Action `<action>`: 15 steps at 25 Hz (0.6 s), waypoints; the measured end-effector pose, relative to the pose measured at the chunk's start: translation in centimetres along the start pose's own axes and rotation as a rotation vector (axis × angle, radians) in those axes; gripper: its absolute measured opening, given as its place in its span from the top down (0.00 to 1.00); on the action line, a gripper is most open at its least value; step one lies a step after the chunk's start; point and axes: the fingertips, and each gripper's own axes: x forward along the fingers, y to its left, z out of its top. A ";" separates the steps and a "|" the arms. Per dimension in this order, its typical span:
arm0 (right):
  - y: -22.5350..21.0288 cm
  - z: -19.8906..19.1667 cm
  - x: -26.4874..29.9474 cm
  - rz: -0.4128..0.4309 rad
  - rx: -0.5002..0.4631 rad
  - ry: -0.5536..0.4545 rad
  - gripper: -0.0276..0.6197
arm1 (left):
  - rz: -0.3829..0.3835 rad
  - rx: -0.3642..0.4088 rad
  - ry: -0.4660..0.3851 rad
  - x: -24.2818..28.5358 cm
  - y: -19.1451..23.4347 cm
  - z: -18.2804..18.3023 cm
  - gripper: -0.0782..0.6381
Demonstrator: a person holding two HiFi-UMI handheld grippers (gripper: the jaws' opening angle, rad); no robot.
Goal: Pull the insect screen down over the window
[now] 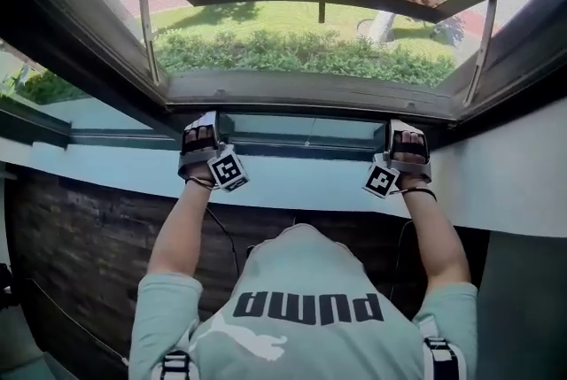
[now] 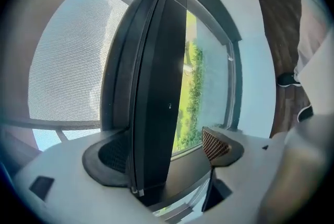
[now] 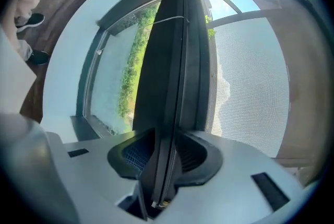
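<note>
Black ribbed pads of the right gripper (image 3: 167,157) clench from both sides on the dark, slim metal pull bar (image 3: 172,61) of the insect screen, which runs up the middle of the right gripper view. Fine grey mesh (image 3: 250,77) spreads to the right of that pull bar. A glass pane (image 3: 107,92) lies to its left, with green shrubs (image 3: 130,77) behind the glass.

The left gripper (image 2: 164,152) is released. Its jaws stand apart, with the same pull bar close against the left pad while the right pad stands clear of it.

In the head view both grippers sit at mid-height, left and right of centre. They are on the pull bar at the lower edge of the window opening, just above a white ledge (image 1: 292,185). The person's bare forearms (image 1: 182,219) reach up to them from a pale green shirt (image 1: 301,281) at the bottom. A green hedge (image 1: 301,50) fills the upper middle, and a dark brick wall (image 1: 80,236) lies at lower left.
</note>
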 end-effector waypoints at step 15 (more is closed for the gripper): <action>0.6 -1.0 0.8 -0.094 0.072 0.007 0.79 | 0.232 -0.057 0.104 0.3 2.0 0.5 0.47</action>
